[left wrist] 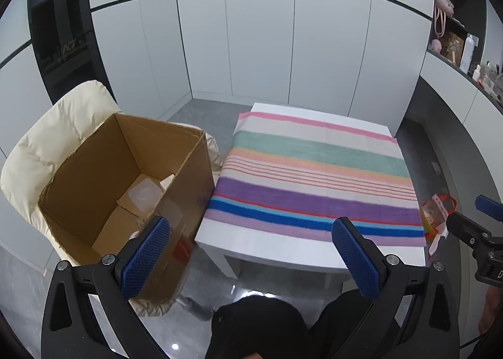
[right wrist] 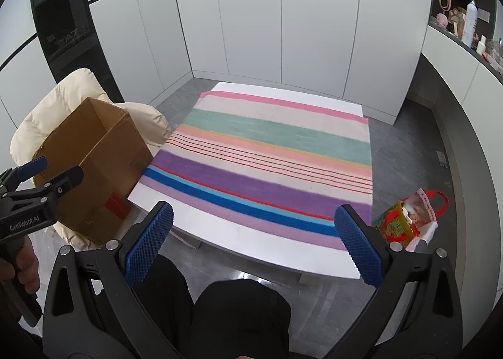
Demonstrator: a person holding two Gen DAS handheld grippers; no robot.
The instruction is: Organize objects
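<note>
An open cardboard box point(left wrist: 125, 176) stands on a cream cushioned chair point(left wrist: 59, 132) left of the table; a pale plastic container point(left wrist: 144, 194) lies inside it. The box also shows in the right wrist view point(right wrist: 94, 164). A striped cloth point(left wrist: 314, 176) covers the white table point(left wrist: 267, 247), and shows in the right wrist view point(right wrist: 270, 157). My left gripper point(left wrist: 251, 249) is open and empty, held above the table's near left corner. My right gripper point(right wrist: 254, 239) is open and empty over the table's front edge.
A colourful red-handled bag point(right wrist: 408, 220) sits on the floor right of the table, also in the left wrist view point(left wrist: 435, 217). White cabinet walls point(right wrist: 283, 29) stand behind. A shelf with bottles point(right wrist: 468, 25) is at far right. The person's legs point(right wrist: 220, 312) are below.
</note>
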